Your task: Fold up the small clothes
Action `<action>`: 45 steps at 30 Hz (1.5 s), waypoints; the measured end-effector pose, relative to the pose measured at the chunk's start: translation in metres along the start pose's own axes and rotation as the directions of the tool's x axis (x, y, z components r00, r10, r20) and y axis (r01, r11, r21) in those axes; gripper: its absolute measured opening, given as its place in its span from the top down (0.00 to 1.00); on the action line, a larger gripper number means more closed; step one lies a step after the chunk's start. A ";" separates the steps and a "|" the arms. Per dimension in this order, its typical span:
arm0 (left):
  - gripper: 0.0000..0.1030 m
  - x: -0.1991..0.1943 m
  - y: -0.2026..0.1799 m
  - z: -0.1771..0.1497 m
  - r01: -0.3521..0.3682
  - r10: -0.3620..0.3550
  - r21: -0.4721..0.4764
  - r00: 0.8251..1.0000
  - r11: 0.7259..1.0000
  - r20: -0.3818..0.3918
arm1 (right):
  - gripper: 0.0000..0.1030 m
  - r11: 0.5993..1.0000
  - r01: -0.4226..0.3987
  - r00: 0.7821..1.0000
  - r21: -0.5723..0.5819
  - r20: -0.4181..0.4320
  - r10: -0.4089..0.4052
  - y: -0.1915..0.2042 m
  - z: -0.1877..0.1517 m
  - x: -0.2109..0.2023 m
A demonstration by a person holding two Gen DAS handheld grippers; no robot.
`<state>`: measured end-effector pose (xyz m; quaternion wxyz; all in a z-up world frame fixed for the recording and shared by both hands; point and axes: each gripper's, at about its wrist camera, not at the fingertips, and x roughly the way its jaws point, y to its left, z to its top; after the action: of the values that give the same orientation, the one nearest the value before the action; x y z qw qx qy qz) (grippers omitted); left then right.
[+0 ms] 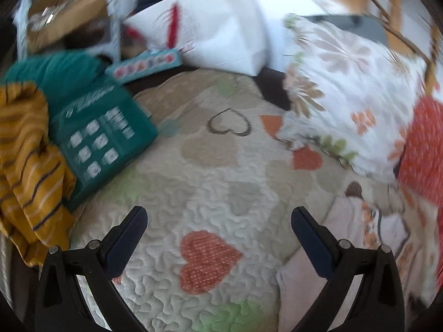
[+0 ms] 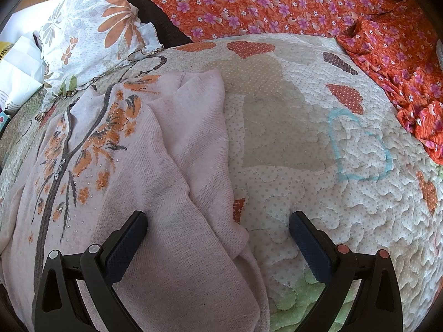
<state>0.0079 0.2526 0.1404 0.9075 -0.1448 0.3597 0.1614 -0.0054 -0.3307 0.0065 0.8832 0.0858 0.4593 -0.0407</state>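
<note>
A pale pink knit sweater (image 2: pixel 116 182) with an orange and grey flower print lies flat on the quilted heart-pattern bedspread (image 2: pixel 346 207), one sleeve folded across its right side. My right gripper (image 2: pixel 218 229) is open just above the sleeve's lower edge, holding nothing. In the left wrist view the sweater's edge (image 1: pixel 346 249) shows at the lower right. My left gripper (image 1: pixel 218 221) is open and empty over bare quilt (image 1: pixel 207 166), left of the sweater.
A floral pillow (image 1: pixel 346 88) and an orange flowered cloth (image 2: pixel 290 2) lie at the back. A folded teal garment (image 1: pixel 94 127) and a mustard striped garment (image 1: pixel 30 166) lie at the left. White paper bags (image 1: pixel 221 27) and boxes stand behind.
</note>
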 end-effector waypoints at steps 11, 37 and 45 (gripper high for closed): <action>0.00 0.004 -0.003 0.001 0.048 -0.051 -0.068 0.998 0.997 -0.042 | 0.00 1.000 0.000 1.000 0.000 0.000 0.000 0.000 0.000 0.000; 0.00 -0.034 -0.059 -0.019 0.233 -0.233 0.064 0.972 0.970 -0.011 | 0.00 1.000 0.000 1.000 0.000 0.000 0.000 0.000 0.000 0.000; 0.00 -0.022 -0.112 -0.054 0.238 -0.221 0.179 0.969 0.955 -0.114 | 0.00 1.000 0.000 1.000 0.000 0.000 0.000 0.000 0.000 0.000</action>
<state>0.0040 0.1267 0.1343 0.9122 -0.1052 0.3959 0.0128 -0.0055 -0.3307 0.0065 0.8832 0.0858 0.4592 -0.0407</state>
